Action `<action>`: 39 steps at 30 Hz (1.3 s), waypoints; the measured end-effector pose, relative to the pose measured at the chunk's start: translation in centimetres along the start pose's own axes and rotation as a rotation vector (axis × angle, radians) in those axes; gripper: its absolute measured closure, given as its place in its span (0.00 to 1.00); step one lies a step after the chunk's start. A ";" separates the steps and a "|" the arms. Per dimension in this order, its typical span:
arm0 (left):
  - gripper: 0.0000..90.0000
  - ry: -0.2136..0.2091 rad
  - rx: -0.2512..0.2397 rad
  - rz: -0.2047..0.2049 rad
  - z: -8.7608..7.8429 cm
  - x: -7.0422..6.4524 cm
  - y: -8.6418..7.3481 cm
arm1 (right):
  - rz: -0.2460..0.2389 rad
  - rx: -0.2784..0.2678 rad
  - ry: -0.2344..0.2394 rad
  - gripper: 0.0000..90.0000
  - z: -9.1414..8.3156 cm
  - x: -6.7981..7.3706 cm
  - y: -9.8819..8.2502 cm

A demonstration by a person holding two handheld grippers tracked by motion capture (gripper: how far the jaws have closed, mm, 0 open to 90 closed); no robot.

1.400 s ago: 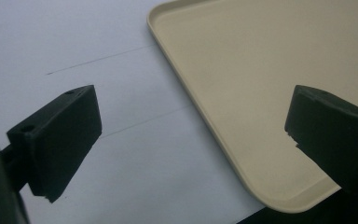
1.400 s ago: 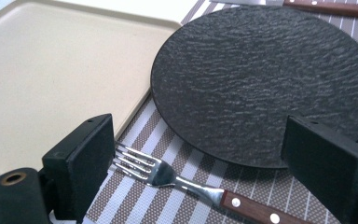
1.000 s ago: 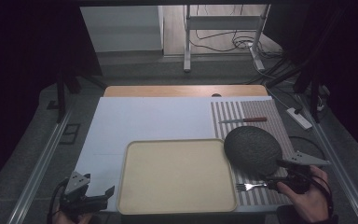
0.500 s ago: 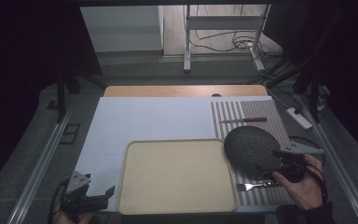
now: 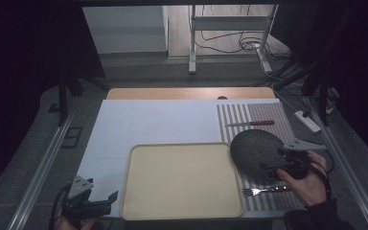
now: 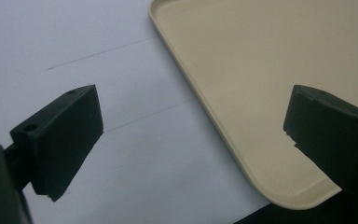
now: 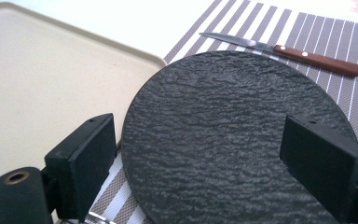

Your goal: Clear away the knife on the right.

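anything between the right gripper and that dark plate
Nothing visible. The right gripper has its jaws open right at the dark plate, the near rim between them. The knife lies beyond the plate, the fork beside the hand, and the tray off to one side.

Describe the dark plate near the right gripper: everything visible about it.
The plate is round, flat and charcoal black, with a rough, slate-like surface and no raised rim. It is bare and lies flat on the striped placemat, its left edge right by the beige tray; whether they touch cannot be told. A knife lies beyond it, a fork nearer the person. The right gripper hangs over its near side, jaws wide apart, not clamping it.
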State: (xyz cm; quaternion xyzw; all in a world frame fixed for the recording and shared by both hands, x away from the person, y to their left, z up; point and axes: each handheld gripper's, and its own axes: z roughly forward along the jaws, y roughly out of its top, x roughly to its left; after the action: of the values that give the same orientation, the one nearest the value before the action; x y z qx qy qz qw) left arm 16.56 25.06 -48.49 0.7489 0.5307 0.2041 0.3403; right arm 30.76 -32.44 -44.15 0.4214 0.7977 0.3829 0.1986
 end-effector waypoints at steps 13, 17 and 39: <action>0.05 -0.002 -0.002 -0.006 0.0 0.1 0.0 | -0.020 0.009 0.000 0.12 2.0 -1.0 1.6; 0.05 -0.002 -0.002 -0.008 0.0 0.1 0.0 | -0.020 0.009 0.000 0.12 2.5 -1.4 2.0; 0.05 -0.003 -0.004 -0.012 0.0 0.1 0.0 | 0.032 0.041 -0.013 0.13 5.9 -5.1 3.4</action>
State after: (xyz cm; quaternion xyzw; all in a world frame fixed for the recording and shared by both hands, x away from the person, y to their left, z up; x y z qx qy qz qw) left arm 16.55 25.19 -48.49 0.7453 0.5342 0.2021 0.3438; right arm 39.15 -32.85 -45.22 0.4404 0.7974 0.3667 0.1889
